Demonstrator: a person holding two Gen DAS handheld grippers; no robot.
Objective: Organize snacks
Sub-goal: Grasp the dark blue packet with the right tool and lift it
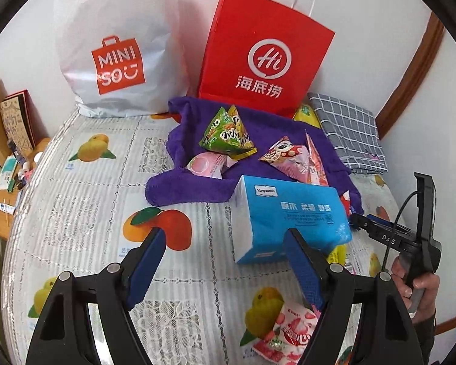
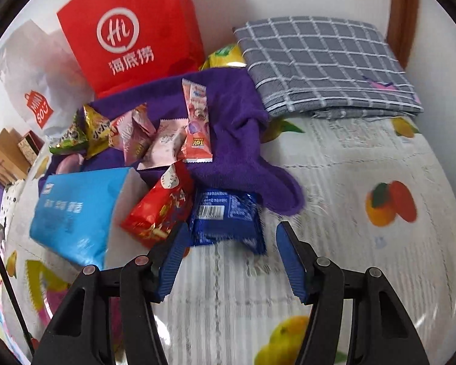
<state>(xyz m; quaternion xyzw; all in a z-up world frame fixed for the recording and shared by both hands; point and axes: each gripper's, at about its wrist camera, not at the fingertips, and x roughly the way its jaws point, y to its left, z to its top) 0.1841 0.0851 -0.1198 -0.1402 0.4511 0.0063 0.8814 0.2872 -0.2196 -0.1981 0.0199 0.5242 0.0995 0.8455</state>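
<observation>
- so basically nothing's sorted yet, snacks are all scattered on and around the purple towel [image 2: 228,127]
- on the towel: green triangle packs [image 1: 228,135], a pink pack [image 1: 291,158], a round pink one [image 1: 205,164] and a toy story bar [image 2: 196,121]
- off the towel's near edge: red pack [image 2: 159,210] and blue pack [image 2: 225,217], side by side, and the tissue box [image 2: 76,213] just left of them
- one strawberry pack [image 1: 288,331] sits way off from the towel, right under the left gripper [image 1: 228,261]
- left gripper is about half open, nothing in it, hanging over the cloth-covered table [image 1: 85,213] beside the tissue box
- right gripper [image 2: 229,255] is also roughly half open and empty, blue pack's near edge sits just ahead of the gap, no contact that I can see
- red bag [image 1: 264,51] and white bag [image 1: 115,45] stand behind the towel, can't see inside either
- my guess: blue pack goes first, everything else is left
</observation>
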